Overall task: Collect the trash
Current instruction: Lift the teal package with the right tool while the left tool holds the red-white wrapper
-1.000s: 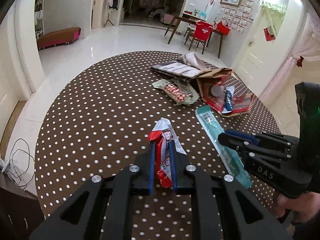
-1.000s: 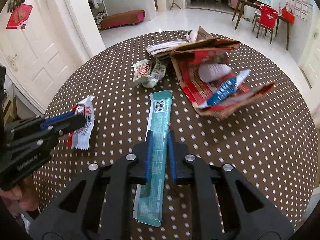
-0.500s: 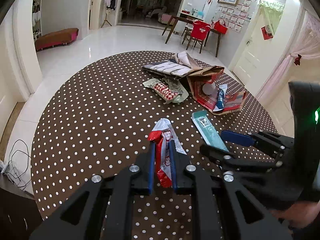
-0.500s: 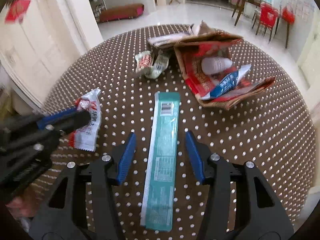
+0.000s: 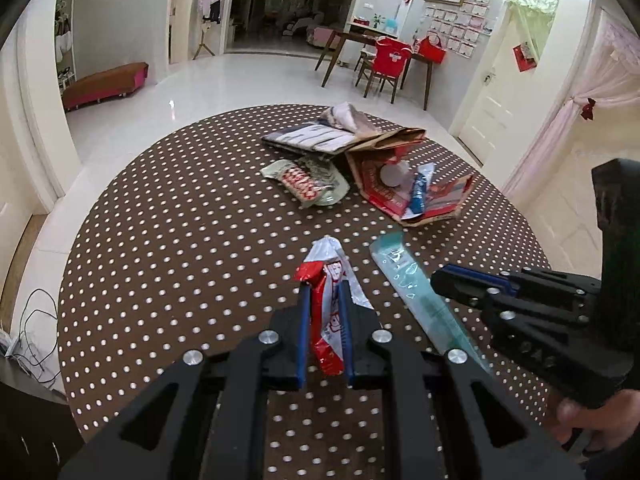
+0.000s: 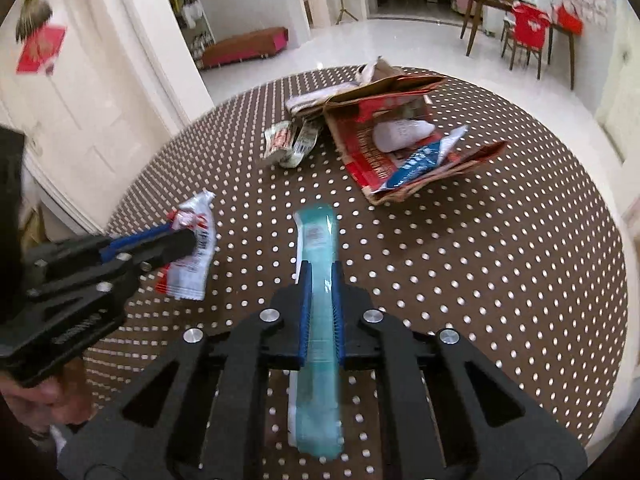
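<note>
My left gripper [image 5: 325, 292] is shut on a red and white snack wrapper [image 5: 330, 320], held just above the dotted tablecloth. It shows at the left of the right wrist view [image 6: 188, 258]. My right gripper [image 6: 319, 280] is shut on a long teal wrapper [image 6: 318, 336] that runs between the fingers. The teal wrapper also shows in the left wrist view [image 5: 404, 276], with the right gripper [image 5: 444, 284] at the right. A torn red cardboard box [image 5: 400, 192] lies open further back, holding a white packet and a blue wrapper [image 6: 420, 158].
A round table with a brown white-dotted cloth [image 5: 180, 240] carries everything. A green and red snack packet [image 5: 306, 182] and a striped flat packet [image 5: 316, 138] lie beside the box. Doors, a bench [image 5: 104, 84] and a dining table with red chairs [image 5: 390, 60] stand beyond.
My right gripper opened over the teal wrapper, then shut on it again and lifted it. My left gripper kept hold of the red and white wrapper and drew back slightly.
</note>
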`<state>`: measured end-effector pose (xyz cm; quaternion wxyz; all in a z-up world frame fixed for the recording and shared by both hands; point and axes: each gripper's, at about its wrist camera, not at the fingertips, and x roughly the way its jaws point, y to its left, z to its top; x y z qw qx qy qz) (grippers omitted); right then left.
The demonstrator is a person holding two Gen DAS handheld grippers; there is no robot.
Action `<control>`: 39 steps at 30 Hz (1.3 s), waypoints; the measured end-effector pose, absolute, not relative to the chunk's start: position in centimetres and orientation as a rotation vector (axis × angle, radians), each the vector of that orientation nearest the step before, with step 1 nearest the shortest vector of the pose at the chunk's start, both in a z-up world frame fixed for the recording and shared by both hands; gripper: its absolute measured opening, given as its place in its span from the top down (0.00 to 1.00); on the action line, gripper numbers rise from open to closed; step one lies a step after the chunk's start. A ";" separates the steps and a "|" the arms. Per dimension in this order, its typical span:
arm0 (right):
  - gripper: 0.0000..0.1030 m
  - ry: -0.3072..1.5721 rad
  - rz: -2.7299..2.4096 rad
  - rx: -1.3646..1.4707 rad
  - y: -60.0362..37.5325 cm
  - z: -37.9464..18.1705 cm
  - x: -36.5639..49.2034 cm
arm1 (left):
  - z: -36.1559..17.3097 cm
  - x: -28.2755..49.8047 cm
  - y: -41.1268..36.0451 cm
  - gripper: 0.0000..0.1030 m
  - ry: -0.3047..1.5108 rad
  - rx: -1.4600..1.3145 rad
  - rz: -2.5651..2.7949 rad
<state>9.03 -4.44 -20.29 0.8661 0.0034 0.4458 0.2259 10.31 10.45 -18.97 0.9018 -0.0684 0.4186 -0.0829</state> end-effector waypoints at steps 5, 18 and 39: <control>0.39 0.932 0.464 -0.013 -5.1 -19.3 6.9 | -18.8 10.4 9.7 0.87 0.865 -0.130 -0.185; 0.74 0.949 0.423 -0.196 -4.0 -21.1 4.2 | -18.9 9.8 10.2 0.87 0.870 -0.132 -0.162; 0.33 0.975 0.430 -0.173 -6.0 -20.5 4.2 | -18.3 9.8 7.1 0.87 0.873 -0.097 -0.205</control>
